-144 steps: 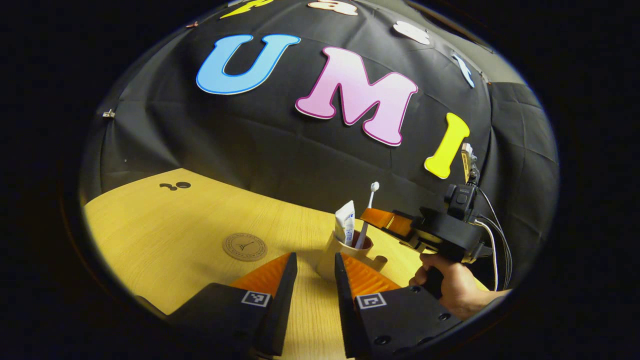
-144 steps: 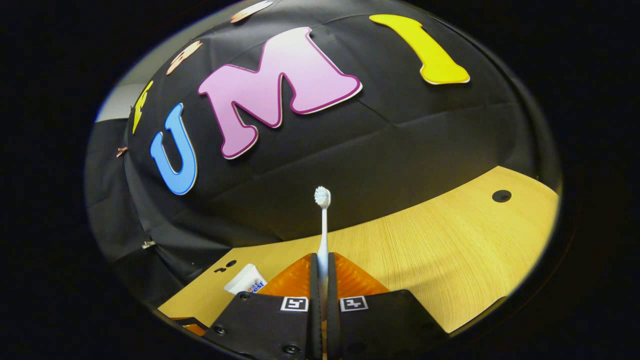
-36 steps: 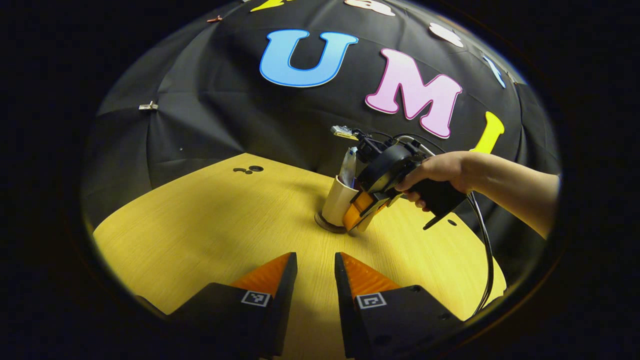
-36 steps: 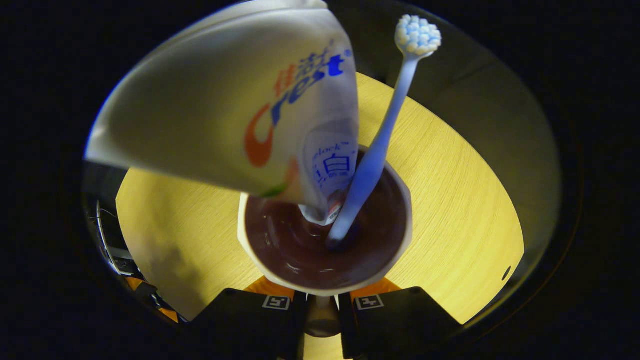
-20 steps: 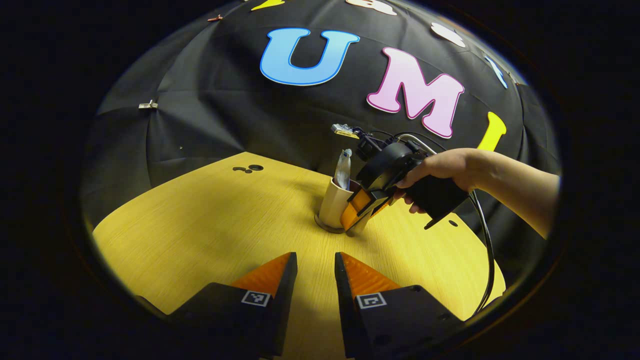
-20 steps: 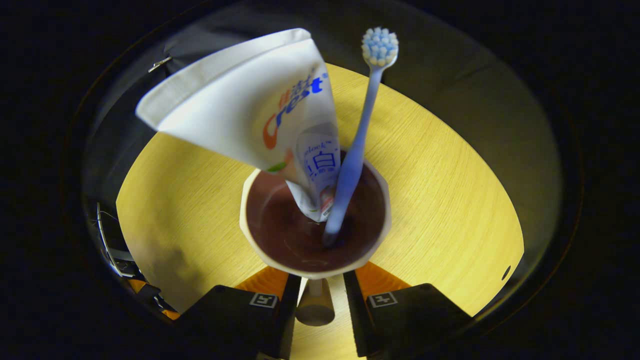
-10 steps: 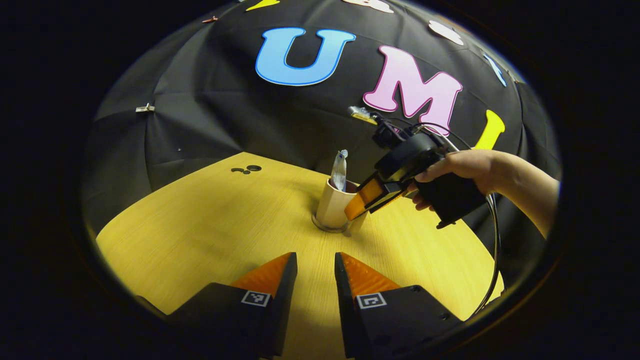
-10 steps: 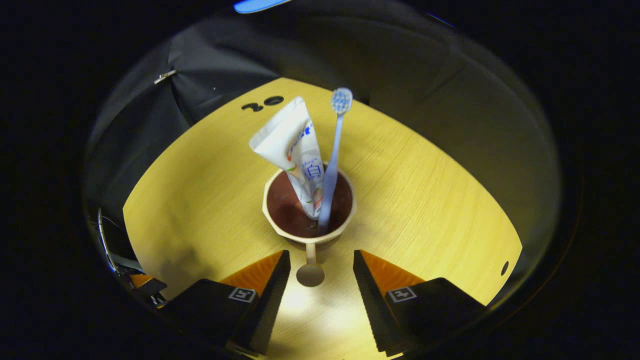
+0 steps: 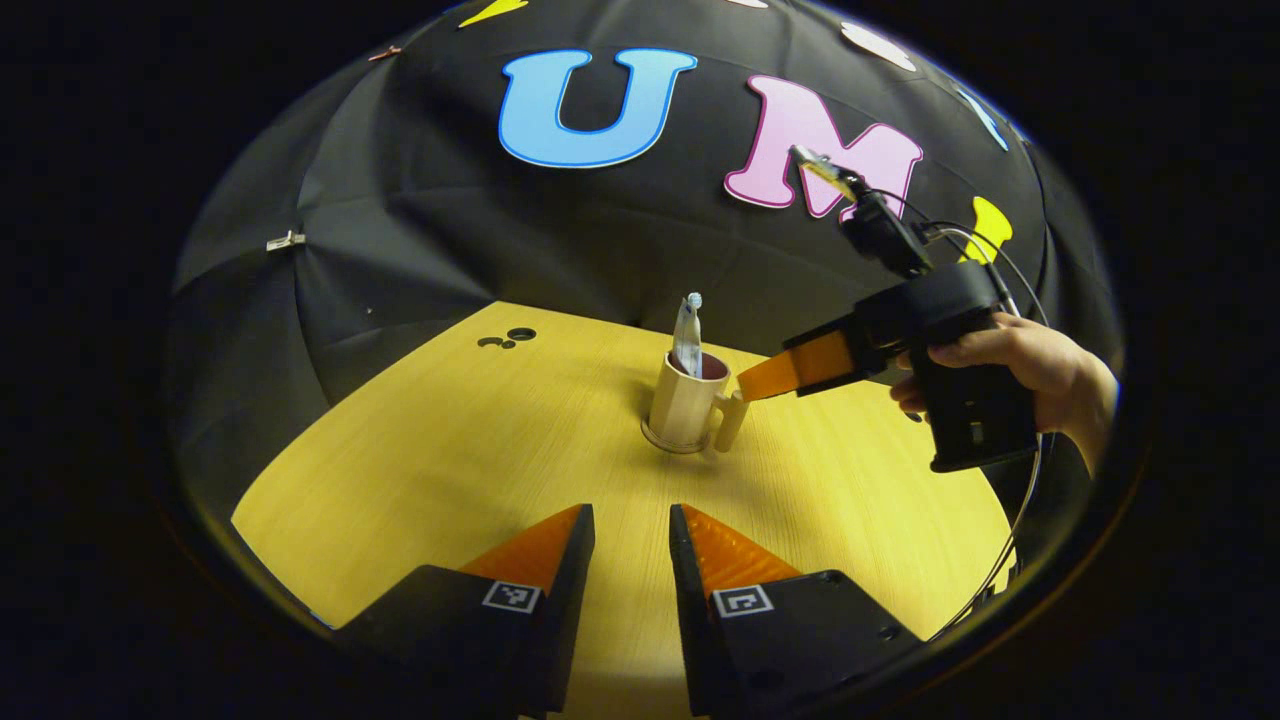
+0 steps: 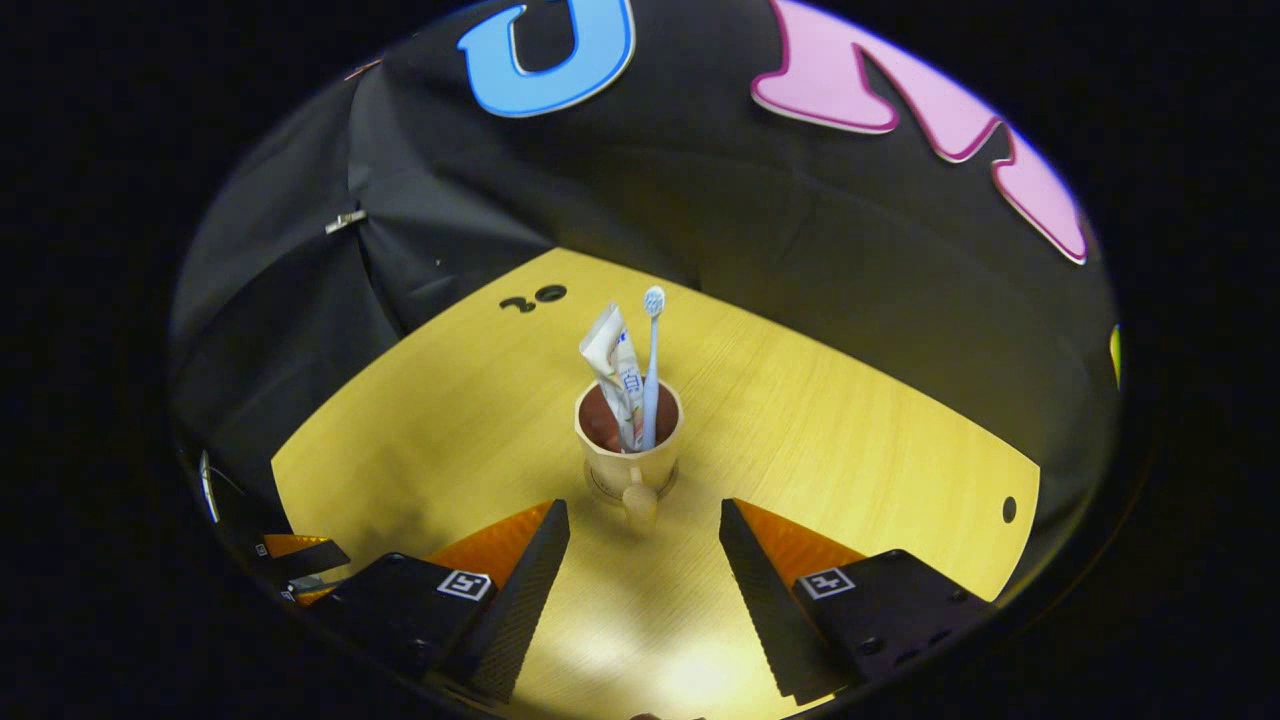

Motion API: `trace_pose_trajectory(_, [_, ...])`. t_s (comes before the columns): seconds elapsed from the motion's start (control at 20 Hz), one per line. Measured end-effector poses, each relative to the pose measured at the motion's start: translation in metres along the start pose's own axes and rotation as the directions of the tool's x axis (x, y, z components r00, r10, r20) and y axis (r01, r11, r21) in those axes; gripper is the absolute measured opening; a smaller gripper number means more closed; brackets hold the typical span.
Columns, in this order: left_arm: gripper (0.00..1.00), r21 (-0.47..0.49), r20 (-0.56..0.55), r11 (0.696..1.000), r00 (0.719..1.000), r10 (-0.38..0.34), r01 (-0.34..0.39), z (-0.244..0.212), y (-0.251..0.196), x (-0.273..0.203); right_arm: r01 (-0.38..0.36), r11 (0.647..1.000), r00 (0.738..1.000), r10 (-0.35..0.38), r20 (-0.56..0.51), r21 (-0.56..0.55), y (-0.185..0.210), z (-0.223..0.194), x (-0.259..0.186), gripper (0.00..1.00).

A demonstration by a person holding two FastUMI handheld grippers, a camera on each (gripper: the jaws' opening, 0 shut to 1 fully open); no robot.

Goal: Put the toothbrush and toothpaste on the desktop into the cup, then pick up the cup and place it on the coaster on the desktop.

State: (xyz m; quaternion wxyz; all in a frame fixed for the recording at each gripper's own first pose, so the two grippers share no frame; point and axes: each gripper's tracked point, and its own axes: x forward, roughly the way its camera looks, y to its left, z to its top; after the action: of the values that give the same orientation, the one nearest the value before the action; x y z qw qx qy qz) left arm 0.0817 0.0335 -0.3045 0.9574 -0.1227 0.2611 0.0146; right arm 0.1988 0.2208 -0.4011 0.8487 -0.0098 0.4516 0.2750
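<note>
— Table [image 10: 860,440] first, since it carries everything: why does the cup [image 10: 630,455] sit out in the middle of it?

— Because you have set it on the coaster [image 9: 668,444], whose rim just peeks out under the cup's base. The cup stands upright with its handle [image 10: 638,503] turned toward your right tongs [image 10: 640,550], which fits a grasp by that handle.

— And those tongs now?

— Your right tongs are spread wide with nothing between the fingers, the handle just ahead of them and apart from both. In the left gripper view your hand [image 9: 1010,365] holds them a little above and beside the cup. Your left tongs [image 9: 630,550] wait low over the near table, parted a little, gripping nothing.

— Why do the toothpaste [image 10: 612,375] and toothbrush [image 10: 651,365] stand up like that?

— Both lean on the cup's inner wall, bottoms inside, tops above the rim, touching each other.

— The count?

— One table, two tongs, one cup, one coaster, one toothpaste tube, one toothbrush. You look, by my judgement, finished.
</note>
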Motion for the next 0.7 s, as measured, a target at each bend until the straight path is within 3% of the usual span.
trace_pose_trajectory(0.2, [0.48,0.048,0.012,0.999,1.0,0.008,-0.008,0.022,-0.004,-0.023,0.014,0.998,0.991,-0.021,0.132,0.057,0.003,0.017,-0.059,0.94])
trace_pose_trajectory(0.35, [0.48,0.073,0.037,0.997,0.999,-0.013,0.01,0.046,-0.017,-0.043,0.073,0.996,0.979,-0.081,0.185,0.05,-0.004,0.015,-0.103,0.94])
trace_pose_trajectory(0.7, [0.48,0.158,0.06,0.986,0.996,-0.068,0.058,0.079,-0.046,-0.08,0.074,0.986,0.932,-0.122,0.341,0.15,0.004,0.016,-0.206,0.97])
